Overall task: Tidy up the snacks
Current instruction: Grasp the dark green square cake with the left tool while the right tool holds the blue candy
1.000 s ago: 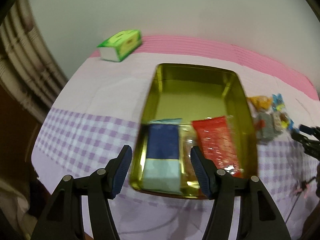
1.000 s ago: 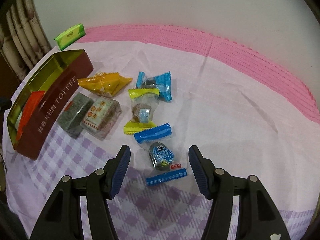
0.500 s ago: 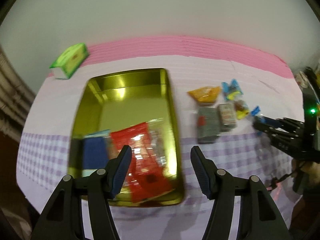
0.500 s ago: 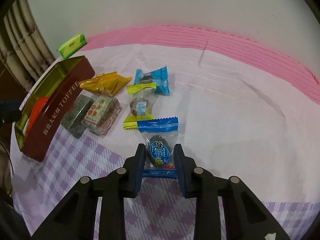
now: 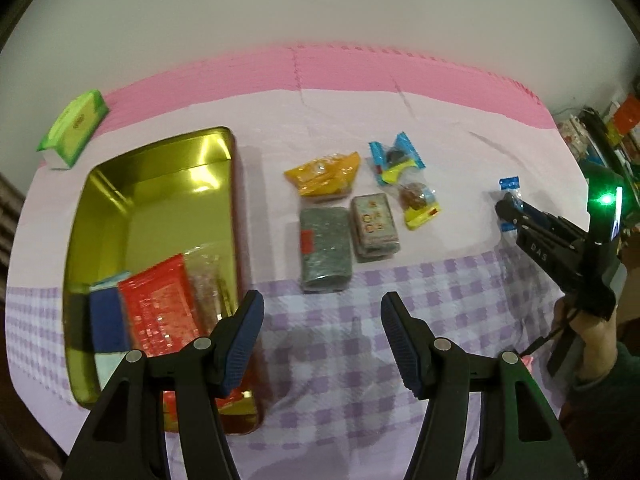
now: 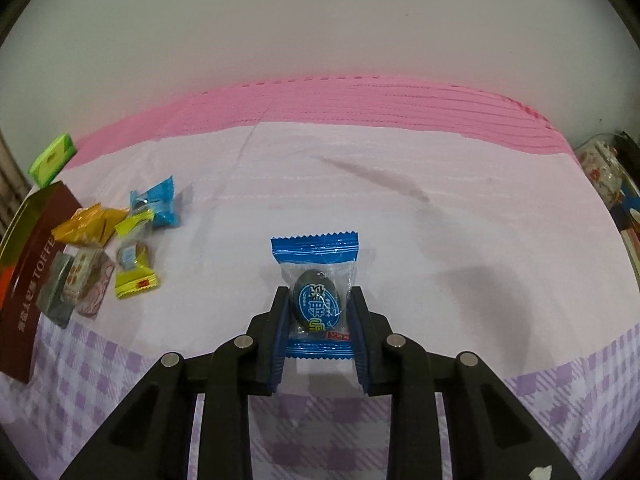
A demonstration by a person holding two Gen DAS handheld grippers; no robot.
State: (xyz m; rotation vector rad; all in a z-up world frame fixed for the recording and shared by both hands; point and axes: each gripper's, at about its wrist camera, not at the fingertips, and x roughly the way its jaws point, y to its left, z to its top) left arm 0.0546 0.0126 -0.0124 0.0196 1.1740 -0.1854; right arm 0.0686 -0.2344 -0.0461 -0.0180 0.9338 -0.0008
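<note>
My right gripper (image 6: 318, 312) is shut on a blue-wrapped candy (image 6: 316, 276), its pads pressing the dark oval sweet from both sides just above the cloth. From the left wrist view this gripper (image 5: 505, 204) shows at the right with the blue candy (image 5: 509, 183) at its tip. My left gripper (image 5: 322, 332) is open and holds nothing, above checked cloth right of the gold tin (image 5: 132, 216). The tin contains a red packet (image 5: 160, 312), a blue packet (image 5: 105, 320) and a clear-wrapped snack. Loose snacks lie between the grippers: a yellow pouch (image 5: 324, 172), a grey block (image 5: 325, 248), a brown bar (image 5: 374, 220).
A green box (image 5: 74, 128) lies at the far left on the pink mat (image 5: 360, 68). Two more small candies (image 5: 400, 160) sit beside the yellow pouch. A person's hand (image 5: 596, 328) holds the right gripper. In the right wrist view the tin's brown wall (image 6: 28, 292) stands at the left edge.
My right gripper closed on the blue candy and carried it right, away from the snack pile. My left gripper swung right from over the tin to the cloth beside it.
</note>
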